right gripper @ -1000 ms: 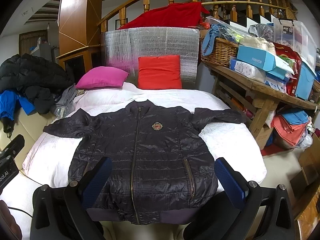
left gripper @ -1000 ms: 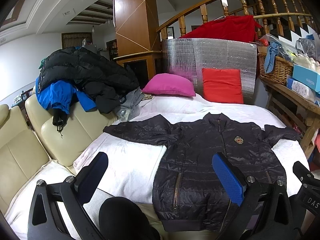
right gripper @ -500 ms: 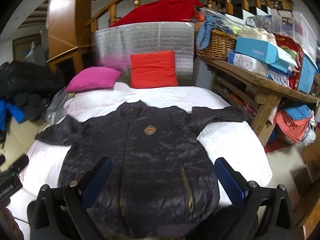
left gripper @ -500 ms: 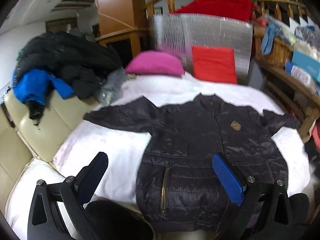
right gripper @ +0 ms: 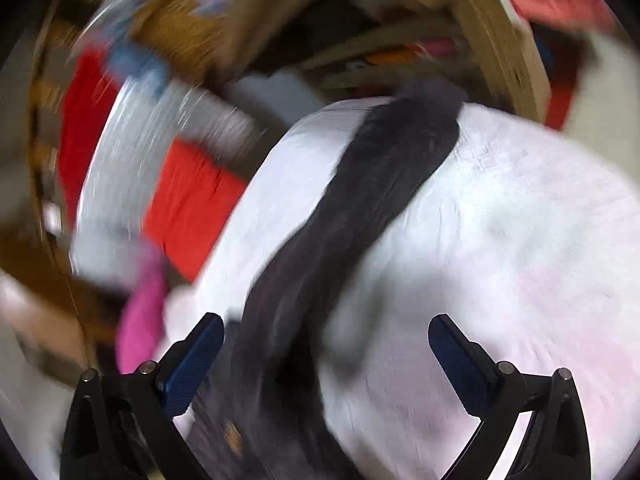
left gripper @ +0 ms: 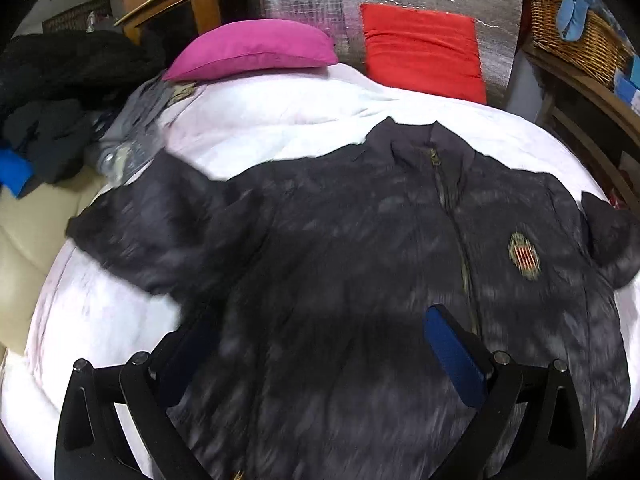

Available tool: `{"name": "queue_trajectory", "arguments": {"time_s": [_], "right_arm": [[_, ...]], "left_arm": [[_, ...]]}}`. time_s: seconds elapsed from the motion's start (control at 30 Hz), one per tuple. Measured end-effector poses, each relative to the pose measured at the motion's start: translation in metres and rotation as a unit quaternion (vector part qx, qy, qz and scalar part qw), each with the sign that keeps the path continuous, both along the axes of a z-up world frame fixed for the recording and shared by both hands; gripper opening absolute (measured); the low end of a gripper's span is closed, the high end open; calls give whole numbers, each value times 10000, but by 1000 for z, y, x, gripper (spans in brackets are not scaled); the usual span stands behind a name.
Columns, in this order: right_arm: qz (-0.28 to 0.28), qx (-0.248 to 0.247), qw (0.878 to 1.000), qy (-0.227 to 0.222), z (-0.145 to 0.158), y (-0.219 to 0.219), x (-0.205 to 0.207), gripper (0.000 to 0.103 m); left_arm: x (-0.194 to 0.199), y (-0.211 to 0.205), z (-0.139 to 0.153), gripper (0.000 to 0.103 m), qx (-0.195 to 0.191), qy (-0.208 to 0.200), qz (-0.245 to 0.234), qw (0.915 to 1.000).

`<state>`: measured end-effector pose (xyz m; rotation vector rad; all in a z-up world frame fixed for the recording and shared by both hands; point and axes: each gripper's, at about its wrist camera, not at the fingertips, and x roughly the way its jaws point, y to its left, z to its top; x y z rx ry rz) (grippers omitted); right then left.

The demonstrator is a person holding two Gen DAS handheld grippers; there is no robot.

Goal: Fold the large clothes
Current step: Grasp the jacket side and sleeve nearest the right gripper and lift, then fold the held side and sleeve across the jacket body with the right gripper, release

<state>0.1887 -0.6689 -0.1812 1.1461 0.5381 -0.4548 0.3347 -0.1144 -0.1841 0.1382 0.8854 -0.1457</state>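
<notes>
Currently the dark jacket (left gripper: 360, 260) is lying spread front-up on the white bed (left gripper: 260, 120). Left gripper (left gripper: 320, 352) is hovering low over its chest, jaws wide, holding nothing. Right gripper (right gripper: 326, 356) is tilting sideways above one sleeve (right gripper: 380, 184), jaws likewise wide, in a blurred view.

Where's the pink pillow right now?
In the left wrist view, the pink pillow lies upper left on the white bedding, beyond the jacket and left of the red cushion.
</notes>
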Motion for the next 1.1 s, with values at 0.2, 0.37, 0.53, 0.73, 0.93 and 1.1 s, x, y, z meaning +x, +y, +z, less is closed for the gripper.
{"name": "queue_trajectory", "arguments": {"time_s": [0.2, 0.37, 0.53, 0.73, 0.93, 1.1], "right_arm": [[-816, 432, 9957, -12, -38, -61, 30, 103], [-1195, 464, 9913, -302, -48, -94, 41, 83], [-1121, 367, 9929, -179, -58, -99, 55, 22], [-365, -491, 9964, -583, -2, -41, 73, 16], [866, -1168, 9819, -1214, 65, 79, 91, 16], [1701, -1294, 9685, -1282, 68, 167, 96, 16]], "left_arm": [[10, -25, -15, 103, 128, -499, -411, 9978], [17, -39, -24, 103, 332, -437, -654, 9963], [16, -44, -25, 103, 406, -545, -665, 9955], [21, -36, -18, 103, 360, -660, -422, 9963], [29, -12, -9, 103, 152, -604, -62, 9980], [32, 12, -8, 103, 20, -572, 257, 9980]]}}
